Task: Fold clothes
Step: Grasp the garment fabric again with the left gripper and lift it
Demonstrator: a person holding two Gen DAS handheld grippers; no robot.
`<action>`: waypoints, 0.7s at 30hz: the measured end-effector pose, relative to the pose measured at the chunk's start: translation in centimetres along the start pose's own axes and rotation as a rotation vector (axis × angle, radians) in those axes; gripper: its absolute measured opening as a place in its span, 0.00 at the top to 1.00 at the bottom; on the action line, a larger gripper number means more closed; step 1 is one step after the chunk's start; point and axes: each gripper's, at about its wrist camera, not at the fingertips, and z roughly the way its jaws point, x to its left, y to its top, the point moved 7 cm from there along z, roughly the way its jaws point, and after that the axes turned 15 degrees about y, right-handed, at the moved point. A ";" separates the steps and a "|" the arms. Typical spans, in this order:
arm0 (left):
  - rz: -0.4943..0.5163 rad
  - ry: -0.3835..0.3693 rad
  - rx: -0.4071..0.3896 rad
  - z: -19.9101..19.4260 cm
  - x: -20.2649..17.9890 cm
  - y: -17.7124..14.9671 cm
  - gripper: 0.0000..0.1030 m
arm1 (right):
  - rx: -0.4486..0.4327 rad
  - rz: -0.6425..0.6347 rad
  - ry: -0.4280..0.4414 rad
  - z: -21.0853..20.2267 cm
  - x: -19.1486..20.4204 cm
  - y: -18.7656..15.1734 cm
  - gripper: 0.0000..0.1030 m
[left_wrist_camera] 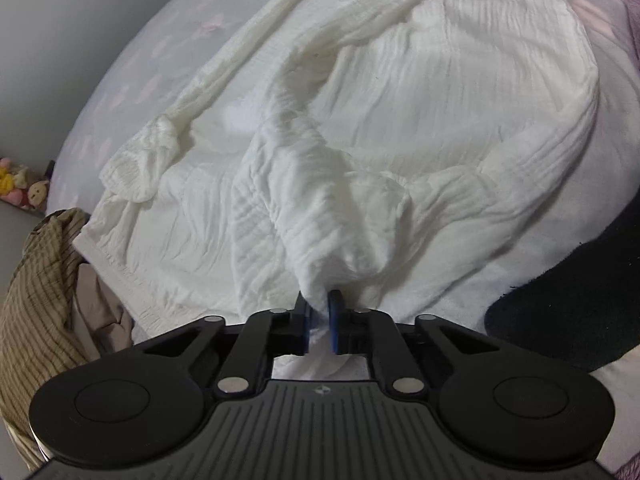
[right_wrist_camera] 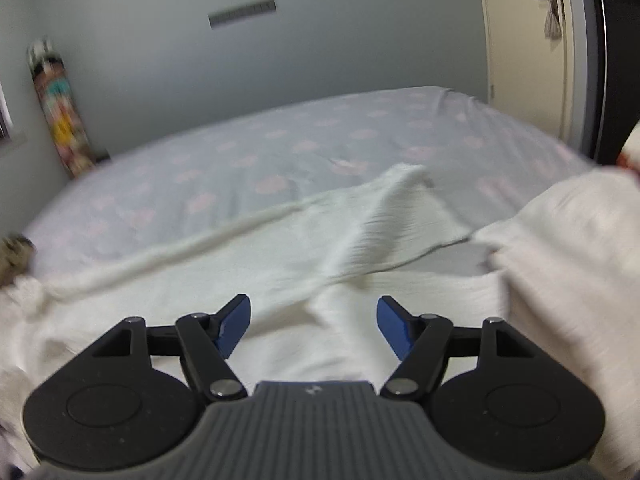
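Note:
A white crinkled garment (left_wrist_camera: 400, 92) lies spread on the bed, its long sleeve (left_wrist_camera: 224, 68) stretched toward the upper left. My left gripper (left_wrist_camera: 319, 300) is shut on a bunched fold of this white cloth, which rises in a ridge straight from the blue pads. In the right wrist view the same garment (right_wrist_camera: 280, 272) lies below and ahead, blurred by motion, one sleeve (right_wrist_camera: 396, 204) folded across it. My right gripper (right_wrist_camera: 314, 312) hangs above the cloth with its blue fingers wide apart and nothing between them.
The bed sheet (right_wrist_camera: 240, 152) is pale blue with pink shapes. An olive striped garment (left_wrist_camera: 36, 300) is heaped at the bed's left edge, plush toys (left_wrist_camera: 20, 190) beyond it. A dark cloth (left_wrist_camera: 568, 304) lies at the right. A wall, a patterned board (right_wrist_camera: 60, 112) and a door (right_wrist_camera: 524, 60) stand behind.

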 end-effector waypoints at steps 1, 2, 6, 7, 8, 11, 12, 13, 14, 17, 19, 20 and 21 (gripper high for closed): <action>-0.019 0.006 -0.002 -0.3 0.3 0.0 0.96 | 0.059 -0.022 -0.017 0.1 -0.9 -0.1 0.30; -0.040 0.011 -0.005 -0.6 0.6 0.2 0.97 | 0.121 -0.041 -0.032 0.3 -1.9 -0.3 0.30; -0.088 0.039 0.022 -1.1 2.0 -0.6 0.97 | 0.343 -0.134 -0.113 0.6 -5.8 -0.9 0.30; -0.098 0.047 0.030 -1.2 2.3 -0.8 0.97 | 0.370 -0.149 -0.137 0.5 -6.8 -1.1 0.30; -0.109 0.054 0.037 -1.3 2.7 -1.1 0.97 | 0.395 -0.161 -0.157 0.4 -7.7 -1.3 0.30; -0.132 0.049 0.052 -1.0 2.9 -1.4 0.97 | 0.439 -0.075 -0.105 0.4 -9.4 -2.1 0.33; -0.138 0.047 0.054 -0.8 2.8 -1.3 0.97 | 0.457 -0.056 -0.059 0.7 -8.9 -2.5 0.33; -0.143 0.044 0.057 -0.7 2.8 -1.3 0.97 | 0.474 -0.040 -0.012 0.9 -8.3 -2.9 0.33; -0.143 0.044 0.057 -0.6 2.7 -1.1 0.97 | 0.498 -0.042 0.032 1.2 -7.3 -3.4 0.34; -0.138 0.049 0.053 -0.7 2.3 -0.6 0.97 | 0.599 -0.078 0.110 2.7 -4.5 -5.2 0.34; -0.141 0.054 0.055 -0.8 2.3 -0.4 0.97 | 0.680 -0.131 0.081 4.0 -3.6 -6.4 0.35; -0.145 0.057 0.058 -0.8 2.3 -0.4 0.97 | 0.718 -0.165 0.047 4.8 -3.5 -7.0 0.38; -0.153 0.059 0.060 -0.8 2.4 -0.4 0.97 | 0.742 -0.177 0.030 5.2 -3.5 -7.2 0.48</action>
